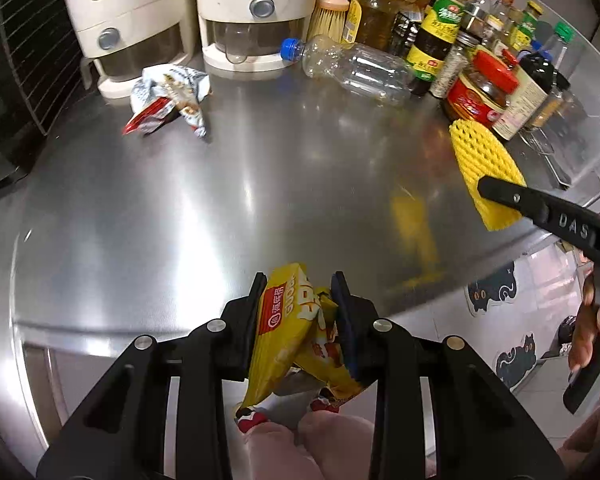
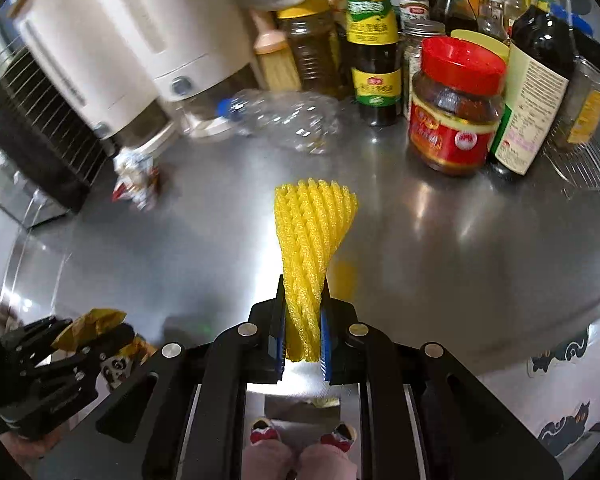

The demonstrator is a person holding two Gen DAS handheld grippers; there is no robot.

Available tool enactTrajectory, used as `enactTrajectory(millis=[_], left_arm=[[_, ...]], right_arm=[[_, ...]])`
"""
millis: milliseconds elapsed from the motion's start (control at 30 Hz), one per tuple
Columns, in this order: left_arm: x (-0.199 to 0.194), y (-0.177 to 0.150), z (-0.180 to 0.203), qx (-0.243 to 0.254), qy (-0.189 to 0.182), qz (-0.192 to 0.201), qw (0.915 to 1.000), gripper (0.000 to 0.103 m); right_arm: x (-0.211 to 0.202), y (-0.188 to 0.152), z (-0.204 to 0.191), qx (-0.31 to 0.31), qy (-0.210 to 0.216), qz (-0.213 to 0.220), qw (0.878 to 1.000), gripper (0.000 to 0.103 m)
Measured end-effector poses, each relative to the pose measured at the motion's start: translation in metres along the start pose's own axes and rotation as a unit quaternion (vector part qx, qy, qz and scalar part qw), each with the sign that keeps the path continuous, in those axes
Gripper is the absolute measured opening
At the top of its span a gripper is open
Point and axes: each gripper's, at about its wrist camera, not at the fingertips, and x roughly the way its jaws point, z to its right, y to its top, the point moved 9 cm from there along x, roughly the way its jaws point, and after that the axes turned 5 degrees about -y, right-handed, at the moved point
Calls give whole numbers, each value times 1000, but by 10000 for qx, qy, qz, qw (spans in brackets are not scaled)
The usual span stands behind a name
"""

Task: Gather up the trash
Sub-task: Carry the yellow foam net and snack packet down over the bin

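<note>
The wide stainless steel round-edged counter (image 1: 188,208) fills most of both views and carries everything else. At its far left edge stand two cream plastic dispenser machines (image 1: 256,12) side by side, with a dark wire rack (image 1: 32,52) next to them. Along the back and the right there is a crowded group of sauce and spice bottles (image 2: 374,48), and in front of this group stands a glass jar with a red lid and red label (image 2: 456,108). A clear empty plastic bottle with a blue cap (image 1: 348,66) lies on its side before the right machine, near the bottles. A crumpled white and red snack wrapper (image 1: 170,98) lies on the steel in front of the left machine, well apart from both grippers. The right gripper (image 2: 303,320) is closed tightly on a yellow foam fruit net sleeve (image 2: 312,236); the net is squeezed narrow between the blue pads and fans out wider above the counter. The left gripper (image 1: 298,300) is partly closed on a yellow crinkled snack bag (image 1: 292,336), whose lower end hangs down below the fingers, over the counter's near edge. In the left view a hand (image 1: 592,328) of the person is visible on the handle of the right gripper.
</note>
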Motion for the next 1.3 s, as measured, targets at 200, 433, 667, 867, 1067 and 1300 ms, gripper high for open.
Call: enactTrajectory(millis=[200,433,667,867,1067,1300], left_arm=[[-23,-36,2,-32,-66,80,9999,31],[-22,-91,-1,-116,-160,-180,9996,31],[1,-142,-4,-213,-275,-578,9977,31],[35,-178,-5,-338,-355,-850,9952,31],[82,-204,-12,-455,-341,-1012,9932,31],[146,-226,-25,-459,-291,-1212,9911,32]], right_arm=[[-23,-45,-21,-154,160,-74,9997,14],[-21,-109,-37,-207,270,-410,9986,14],[-1,-174,-40,-154,304,-931,9951,14],[40,-215,-33,-65,310,-1402,9896,14],[91,-242,-26,115,276,-1702,9850,14],[152,-259,-22,95,242,-1773,9838,14]])
